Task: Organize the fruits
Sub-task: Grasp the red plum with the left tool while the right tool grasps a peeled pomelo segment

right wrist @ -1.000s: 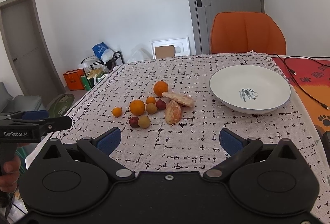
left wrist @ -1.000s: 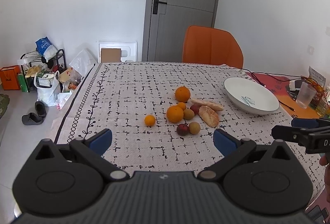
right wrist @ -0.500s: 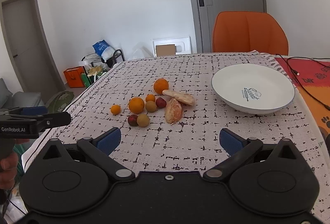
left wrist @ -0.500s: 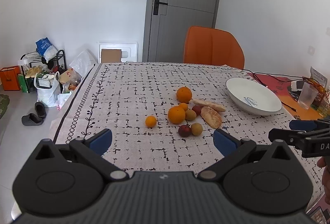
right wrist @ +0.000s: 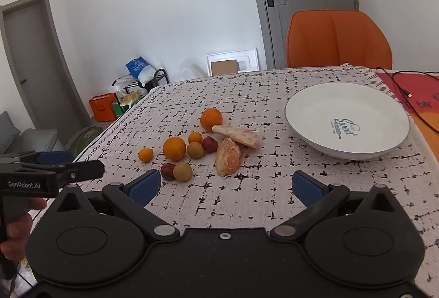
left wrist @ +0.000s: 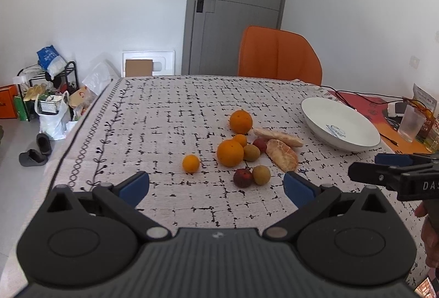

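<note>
A cluster of fruit lies mid-table: two large oranges (left wrist: pixel 230 153) (left wrist: pixel 240 121), small oranges (left wrist: pixel 191 163), brownish round fruits (left wrist: pixel 261 174), dark red fruits (left wrist: pixel 242 178) and two peeled citrus pieces (left wrist: pixel 282 155). A white bowl (left wrist: pixel 354 144) stands empty to the right of them. My left gripper (left wrist: pixel 216 184) hovers open just before the fruit, nothing between its fingers. My right gripper (right wrist: pixel 226 185) is open too, short of the peeled piece (right wrist: pixel 228 156) and left of the bowl (right wrist: pixel 304 130). Each gripper shows at the other view's edge.
A patterned cloth (left wrist: pixel 164 116) covers the table. An orange chair (left wrist: pixel 278 55) stands at the far side. A cable (right wrist: pixel 406 94), a clear cup (left wrist: pixel 410 125) and small items sit on the red-orange mat at right. Bags and a rack clutter the floor at left.
Both grippers have edged forward toward the fruit and bowl, which now look slightly nearer. Both stay open; no fruit has moved.
</note>
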`<state>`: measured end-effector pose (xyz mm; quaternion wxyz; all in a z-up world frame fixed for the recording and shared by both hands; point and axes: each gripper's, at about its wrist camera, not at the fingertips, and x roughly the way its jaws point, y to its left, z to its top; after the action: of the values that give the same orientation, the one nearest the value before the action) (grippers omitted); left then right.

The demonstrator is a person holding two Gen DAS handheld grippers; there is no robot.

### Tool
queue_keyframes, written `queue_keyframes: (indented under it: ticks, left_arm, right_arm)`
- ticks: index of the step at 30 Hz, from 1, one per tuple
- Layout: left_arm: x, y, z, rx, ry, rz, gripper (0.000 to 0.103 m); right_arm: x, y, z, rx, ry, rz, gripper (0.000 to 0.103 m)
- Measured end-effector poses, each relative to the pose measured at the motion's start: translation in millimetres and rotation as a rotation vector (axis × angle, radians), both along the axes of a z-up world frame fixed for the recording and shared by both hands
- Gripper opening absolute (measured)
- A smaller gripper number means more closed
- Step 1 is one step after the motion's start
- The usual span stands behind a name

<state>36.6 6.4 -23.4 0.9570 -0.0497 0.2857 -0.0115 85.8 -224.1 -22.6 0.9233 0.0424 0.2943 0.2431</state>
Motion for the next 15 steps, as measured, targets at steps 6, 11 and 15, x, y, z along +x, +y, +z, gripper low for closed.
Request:
queue_keyframes:
  ticks: [6, 11, 15]
  left_arm:
    - [16.0, -2.0, -7.0, -0.020, 0.018, -0.020, 0.101]
    - [30.0, -6.3, -12.4, -0.011, 0.023, -0.038, 0.099]
    - [40.3, -10.0, -18.0, -0.013, 0.036, -0.051, 0.089]
  right_arm:
    - [15.5, -0.3, -7.9, 0.023, 0.011, 0.018, 0.103]
    - [27.5, -1.0, -13.4, 0.027, 0.015, 0.010, 0.103]
    - [35.9, 2.3, -17.8, 0.001, 0.022, 0.010, 0.103]
